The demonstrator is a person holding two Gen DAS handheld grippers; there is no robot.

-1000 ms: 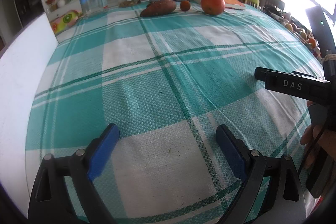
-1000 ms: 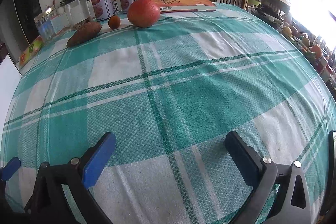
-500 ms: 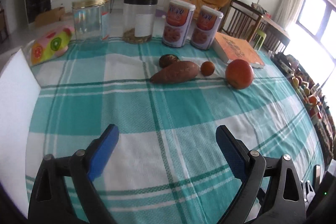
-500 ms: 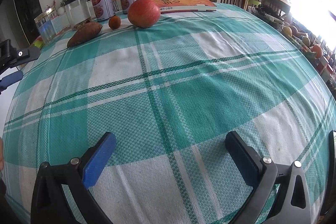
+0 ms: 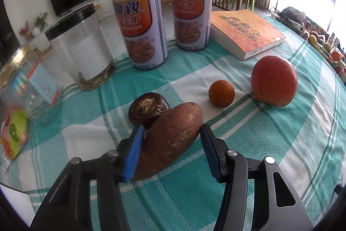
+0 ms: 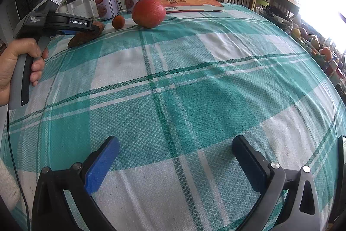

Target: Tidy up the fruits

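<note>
left claw point(image 5: 170, 151) closing around sweet potato point(image 5: 168, 140) at worktop point(image 6: 194, 79) far edge, right pad not touching; tins point(image 5: 140, 29) crowd behind; right claw point(image 6: 173, 163) released over bare cloth

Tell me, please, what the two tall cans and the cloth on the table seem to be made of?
The two tall cans: probably metal with a glossy printed label, judging by the light streaks down their sides; the white lids look like plastic. The cloth: a woven fabric, likely cotton, matte, with a visible waffle-like weave and soft creases in its teal and white checks.
</note>
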